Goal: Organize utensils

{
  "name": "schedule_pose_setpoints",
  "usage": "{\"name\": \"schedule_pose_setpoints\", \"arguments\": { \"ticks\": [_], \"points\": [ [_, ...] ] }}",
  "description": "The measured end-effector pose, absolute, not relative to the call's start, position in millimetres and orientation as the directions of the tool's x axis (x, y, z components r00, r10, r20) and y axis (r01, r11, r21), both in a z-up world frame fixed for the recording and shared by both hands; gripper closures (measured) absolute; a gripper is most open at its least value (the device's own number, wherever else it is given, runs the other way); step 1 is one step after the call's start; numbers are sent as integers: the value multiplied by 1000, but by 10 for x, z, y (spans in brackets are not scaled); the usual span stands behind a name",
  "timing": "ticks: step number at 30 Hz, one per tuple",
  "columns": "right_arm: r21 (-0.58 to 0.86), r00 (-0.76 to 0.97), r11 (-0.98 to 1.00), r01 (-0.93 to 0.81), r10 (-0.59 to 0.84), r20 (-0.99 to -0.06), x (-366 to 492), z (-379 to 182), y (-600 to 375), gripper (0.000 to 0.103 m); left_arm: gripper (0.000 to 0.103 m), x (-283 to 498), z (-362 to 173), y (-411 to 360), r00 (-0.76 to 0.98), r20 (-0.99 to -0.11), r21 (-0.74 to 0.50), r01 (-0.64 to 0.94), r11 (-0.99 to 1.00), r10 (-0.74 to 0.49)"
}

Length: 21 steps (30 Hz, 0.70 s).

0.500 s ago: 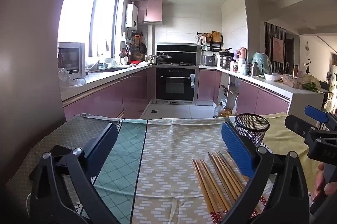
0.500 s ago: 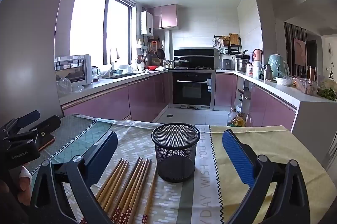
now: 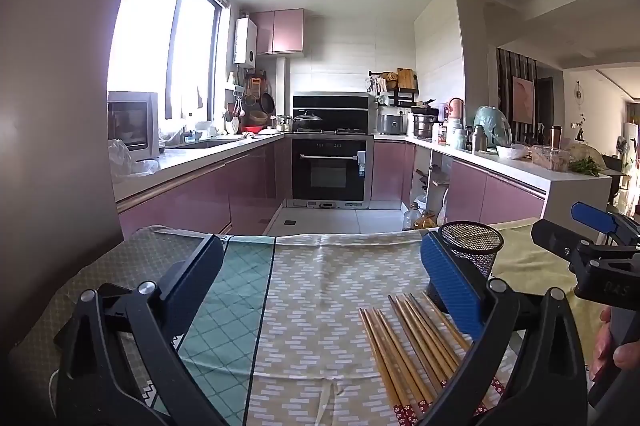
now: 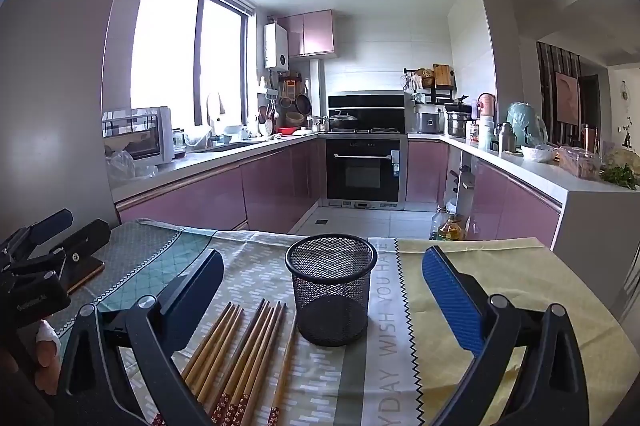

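No chopsticks [image 4: 240, 354] stand in the mesh cup [image 4: 331, 290]; all lie beside it.

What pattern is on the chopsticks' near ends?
Red with small white flowers on the wooden chopsticks; clearest in the right wrist view.

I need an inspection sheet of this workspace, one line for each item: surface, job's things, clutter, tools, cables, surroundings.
Surface: table under a patchwork cloth of green, beige and yellow panels.
Job's things: wooden chopsticks lying flat in a loose row; black mesh cup upright, nothing in it, just right of them.
Clutter: flat dark object at the cloth's left edge.
Tools: left tool open, nothing held; right tool open, nothing held.
Cables: thin white cord, lower left.
Surroundings: kitchen with pink cabinets, oven, window.
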State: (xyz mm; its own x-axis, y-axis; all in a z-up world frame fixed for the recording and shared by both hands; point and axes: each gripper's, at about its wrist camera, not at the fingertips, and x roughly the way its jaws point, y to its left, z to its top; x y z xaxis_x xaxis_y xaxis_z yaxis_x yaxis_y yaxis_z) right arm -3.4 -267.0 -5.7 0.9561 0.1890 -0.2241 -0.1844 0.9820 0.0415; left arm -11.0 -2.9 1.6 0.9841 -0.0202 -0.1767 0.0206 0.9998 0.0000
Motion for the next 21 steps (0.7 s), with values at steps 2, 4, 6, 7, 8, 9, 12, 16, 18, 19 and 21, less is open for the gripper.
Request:
{"name": "schedule_pose_setpoints", "arguments": {
  "ticks": [2,4,6,7,8,9,12,16,18,19,21],
  "points": [
    [42,957,982,-184,188,-222,-33,-55,-2668,7,6,-116,18,-34,985,-173,3,23,1000,-22],
    [44,958,982,-184,190,-217,-67,-59,-2679,7,6,-154,34,-53,986,-166,6,25,1000,-23],
    [46,957,982,-185,190,-218,-67,-56,-2681,7,6,-155,31,-52,986,-165,5,26,1000,-25],
    [46,957,981,-186,192,-218,-66,-57,-2680,7,6,-150,28,-50,986,-163,5,26,1000,-25],
    [45,957,981,-187,192,-218,-72,-53,-2681,7,6,-150,29,-54,986,-163,6,26,1000,-25],
    [45,957,982,-186,191,-216,-67,-61,-2678,7,6,-153,31,-54,986,-162,6,26,1000,-25],
    [48,957,981,-188,194,-214,-73,-59,-2682,7,6,-153,37,-57,986,-162,8,27,1000,-25],
    [49,957,981,-189,195,-214,-71,-51,-2682,7,6,-163,55,-63,988,-155,11,28,1000,-26],
    [48,957,981,-189,194,-214,-72,-51,-2679,7,6,-162,62,-64,988,-155,12,30,999,-27],
    [48,957,981,-188,194,-214,-71,-49,-2679,7,6,-166,61,-64,988,-154,11,29,1000,-27],
    [49,957,981,-189,195,-214,-72,-49,-2680,7,6,-165,63,-64,988,-154,12,28,1000,-26]
  ]
}}
